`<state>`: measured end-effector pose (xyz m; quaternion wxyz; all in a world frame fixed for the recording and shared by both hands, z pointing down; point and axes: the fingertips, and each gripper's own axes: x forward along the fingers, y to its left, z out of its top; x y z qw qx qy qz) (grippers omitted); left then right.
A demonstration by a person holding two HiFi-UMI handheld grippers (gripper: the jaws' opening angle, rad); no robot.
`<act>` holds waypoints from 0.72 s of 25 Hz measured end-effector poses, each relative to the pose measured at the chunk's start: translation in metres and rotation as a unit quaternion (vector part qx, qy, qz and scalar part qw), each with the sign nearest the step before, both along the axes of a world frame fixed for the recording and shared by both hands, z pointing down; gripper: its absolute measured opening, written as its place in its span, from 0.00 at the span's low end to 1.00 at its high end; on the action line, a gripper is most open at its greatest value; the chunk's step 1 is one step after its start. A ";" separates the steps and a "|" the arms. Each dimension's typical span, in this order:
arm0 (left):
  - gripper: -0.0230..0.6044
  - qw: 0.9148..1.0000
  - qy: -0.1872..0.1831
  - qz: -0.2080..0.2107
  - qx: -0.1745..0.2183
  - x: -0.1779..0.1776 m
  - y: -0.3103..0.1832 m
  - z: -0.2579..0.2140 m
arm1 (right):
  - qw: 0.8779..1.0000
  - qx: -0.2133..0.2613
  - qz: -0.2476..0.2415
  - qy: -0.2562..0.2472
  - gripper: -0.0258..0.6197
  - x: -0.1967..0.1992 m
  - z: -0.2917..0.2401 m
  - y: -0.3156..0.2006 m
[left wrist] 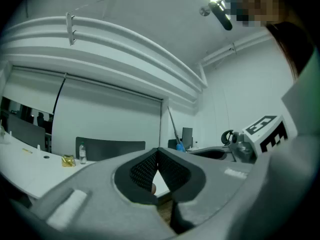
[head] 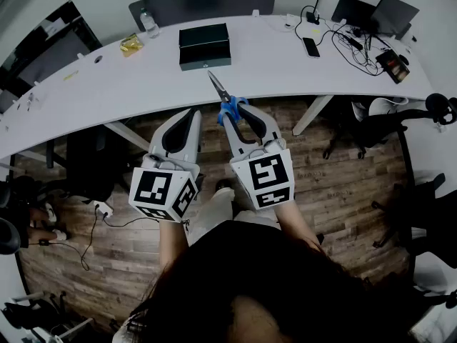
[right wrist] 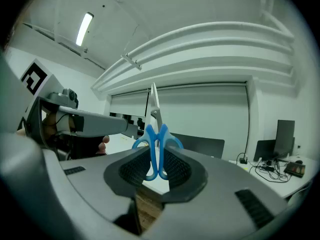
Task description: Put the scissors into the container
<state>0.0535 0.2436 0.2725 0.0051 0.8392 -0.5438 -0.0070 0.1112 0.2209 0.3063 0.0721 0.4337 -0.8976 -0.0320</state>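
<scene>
Scissors (head: 230, 106) with blue handles are clamped between the pads of my right gripper (head: 237, 110), their closed blades pointing away over the white table's front edge. In the right gripper view the scissors (right wrist: 156, 149) stand upright between the pads of the right gripper (right wrist: 157, 159). The container, a dark rectangular box (head: 205, 45), lies on the table straight beyond the blade tip. My left gripper (head: 191, 113) hovers just left of the right one, its fingers meeting at the tip with nothing held. The left gripper view shows the left gripper (left wrist: 158, 159) and the scissors (left wrist: 179, 146) off to its right.
The curved white table (head: 107, 84) carries a water bottle (head: 149, 24) and a yellow packet (head: 131, 44) at the back left, a phone (head: 310, 47), cables and screens (head: 375, 13) at the back right. Office chairs (head: 400, 120) stand at the right, wooden floor below.
</scene>
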 end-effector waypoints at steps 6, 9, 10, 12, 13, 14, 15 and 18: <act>0.06 1.000 0.000 -0.001 -0.009 -0.012 -0.017 0.006 | 1.000 -0.008 0.004 -0.015 0.18 -0.010 0.005 -0.016; 0.06 1.000 0.003 0.000 -0.012 -0.016 -0.030 0.009 | 1.000 -0.011 0.007 -0.006 0.18 -0.012 0.010 -0.028; 0.06 1.000 0.003 0.000 -0.013 -0.017 -0.034 0.009 | 1.000 -0.011 0.009 -0.003 0.18 -0.013 0.011 -0.033; 0.06 1.000 0.004 0.000 -0.016 -0.021 -0.044 0.011 | 1.000 -0.014 0.011 -0.001 0.18 -0.015 0.013 -0.042; 0.06 1.000 0.005 -0.001 -0.017 -0.023 -0.049 0.012 | 1.000 -0.015 0.011 -0.001 0.18 -0.016 0.014 -0.047; 0.06 1.000 0.005 -0.001 -0.018 -0.025 -0.054 0.013 | 1.000 -0.017 0.012 -0.001 0.18 -0.017 0.015 -0.052; 0.06 1.000 0.006 -0.001 -0.020 -0.027 -0.059 0.013 | 1.000 -0.019 0.012 -0.001 0.18 -0.018 0.016 -0.057; 0.06 1.000 0.008 0.001 -0.023 -0.032 -0.077 0.015 | 1.000 -0.025 0.012 0.000 0.18 -0.022 0.019 -0.073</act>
